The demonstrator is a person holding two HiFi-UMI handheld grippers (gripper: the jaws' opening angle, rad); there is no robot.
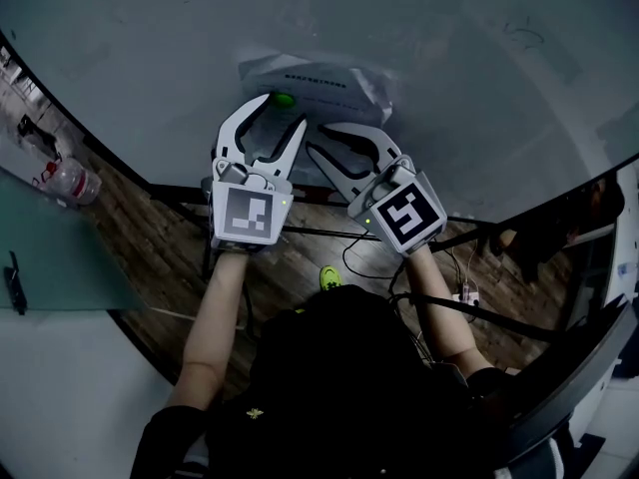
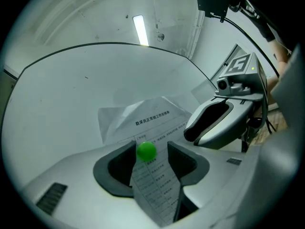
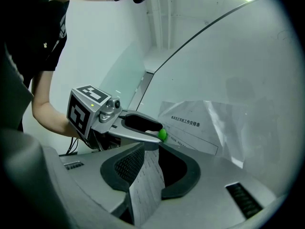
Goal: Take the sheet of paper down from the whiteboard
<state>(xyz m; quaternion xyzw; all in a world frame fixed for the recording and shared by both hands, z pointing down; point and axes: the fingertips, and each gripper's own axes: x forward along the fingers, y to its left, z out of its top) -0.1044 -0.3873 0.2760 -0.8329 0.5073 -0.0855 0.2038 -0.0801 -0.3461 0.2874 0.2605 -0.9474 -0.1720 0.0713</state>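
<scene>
A printed sheet of paper (image 1: pixel 318 81) hangs creased on the whiteboard (image 1: pixel 459 58), pinned by a round green magnet (image 1: pixel 284 100). My left gripper (image 1: pixel 282 111) stands open, level against the board, with its jaws on either side of the magnet (image 2: pixel 146 150) and not pressing on it. A strip of the paper (image 2: pixel 157 187) runs down between those jaws. My right gripper (image 1: pixel 318 139) sits just right of it and lower. In the right gripper view the sheet's lower edge (image 3: pixel 145 187) stands between the right gripper's (image 3: pixel 151 151) parted jaws, and the left gripper (image 3: pixel 143 127) shows above with the magnet (image 3: pixel 162 135).
The whiteboard's lower edge (image 1: pixel 200 190) runs just under both grippers, with a wooden floor (image 1: pixel 150 267) and cables (image 1: pixel 449 302) below. A plastic bottle (image 1: pixel 75 182) lies at the left by a glass panel (image 1: pixel 60 257). A ceiling light (image 2: pixel 139 28) shows above the board.
</scene>
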